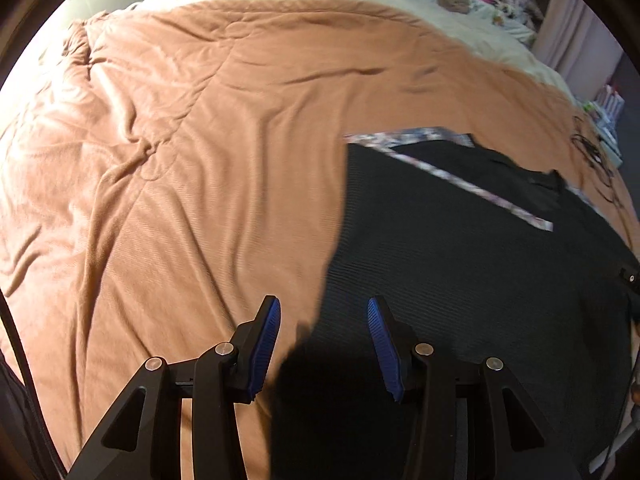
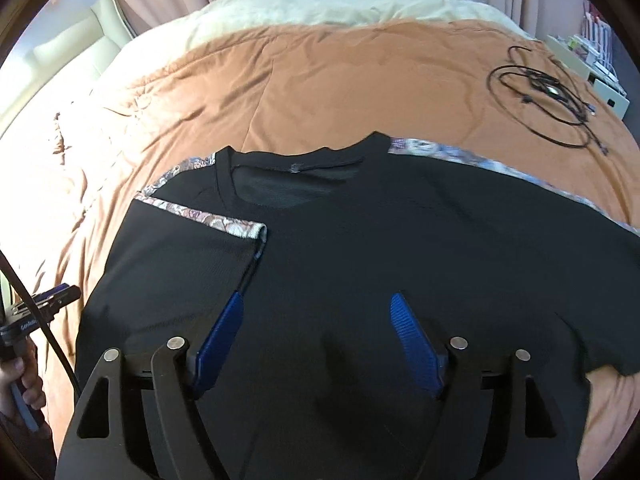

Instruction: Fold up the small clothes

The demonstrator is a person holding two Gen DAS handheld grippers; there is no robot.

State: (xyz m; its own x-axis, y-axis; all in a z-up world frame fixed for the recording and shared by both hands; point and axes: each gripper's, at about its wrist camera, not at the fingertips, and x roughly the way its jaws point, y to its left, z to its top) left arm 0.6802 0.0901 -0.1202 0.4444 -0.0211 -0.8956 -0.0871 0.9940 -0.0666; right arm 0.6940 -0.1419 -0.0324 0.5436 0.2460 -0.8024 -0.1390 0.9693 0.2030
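**Black T-shirt spread on the bed, one sleeve folded in**

Black T-shirt [image 2: 360, 248] with patterned shoulder trim lies flat on one orange-brown blanket [image 2: 280, 88] covering the bed, neckline toward the far side. One sleeve, the left one in the right wrist view, is folded inward over the chest, its patterned band [image 2: 208, 218] crossing the black cloth; the other sleeve is spread out to the right.

Two grippers are in view. The right gripper [image 2: 318, 312] hangs over the middle of the shirt, jaws apart, nothing between the blue pads. The left gripper [image 1: 324, 320] hangs over the shirt's left edge, where black cloth meets blanket, jaws partly apart and empty; a hand [image 2: 22, 380] holds it at the left of the right wrist view.

One coil of black cable [image 2: 548, 96] lies on the blanket, far right, well apart from the shirt. A cream sheet [image 2: 320, 4] covers the far end of the bed.
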